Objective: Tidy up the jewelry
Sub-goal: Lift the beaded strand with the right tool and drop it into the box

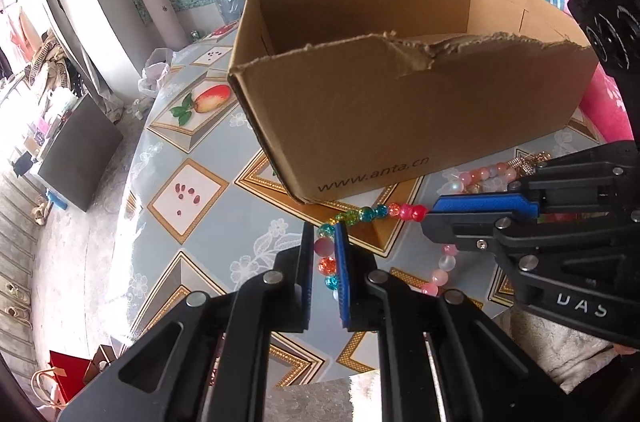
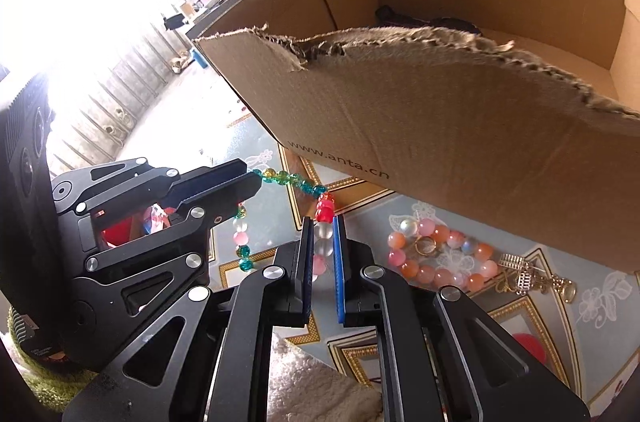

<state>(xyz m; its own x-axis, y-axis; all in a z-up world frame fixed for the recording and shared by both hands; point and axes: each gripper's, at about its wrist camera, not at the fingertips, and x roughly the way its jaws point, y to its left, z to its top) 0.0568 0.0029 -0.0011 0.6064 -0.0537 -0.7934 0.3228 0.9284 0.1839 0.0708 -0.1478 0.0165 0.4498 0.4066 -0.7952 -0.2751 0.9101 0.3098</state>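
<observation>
Left gripper (image 1: 323,270) and right gripper (image 2: 323,254) pinching bead necklace (image 1: 370,213), cardboard box (image 1: 400,110) behind

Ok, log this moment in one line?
left hand-held gripper: shut on bead strand | right hand-held gripper: shut on same strand | cardboard box: behind | pink bracelet: on table

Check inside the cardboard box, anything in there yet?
Right wrist view shows something dark lying on the floor of the cardboard box, too hidden to identify. The torn front wall covers the rest.
</observation>
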